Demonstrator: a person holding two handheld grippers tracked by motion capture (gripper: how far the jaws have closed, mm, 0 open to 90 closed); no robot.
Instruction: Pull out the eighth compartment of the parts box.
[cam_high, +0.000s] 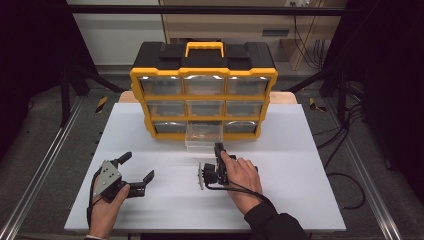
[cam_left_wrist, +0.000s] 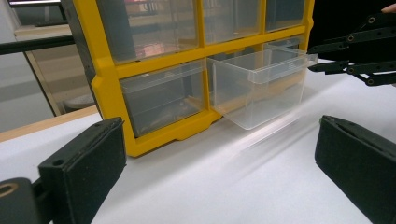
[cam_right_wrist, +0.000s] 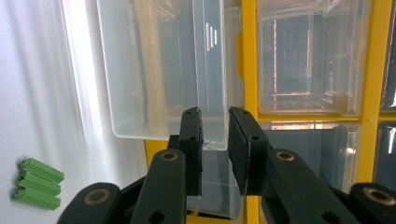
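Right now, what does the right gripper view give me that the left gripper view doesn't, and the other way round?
Right gripper view adds: a green ridged piece lying on the white table, and a close look at the right gripper, its pads closed on the front wall of the clear drawer.
Left gripper view adds: the left gripper, jaws wide open above bare table, holding nothing.
Both: the pulled-out clear drawer and the yellow organizer.

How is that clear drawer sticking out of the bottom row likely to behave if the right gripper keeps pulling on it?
The clear drawer looks thin-walled and nearly empty, so probably light and easy to slide. Its glossy plastic may slip in the right gripper, whose jaws pinch just the front lip. Pulled fully free of the yellow organizer, it could tip forward.
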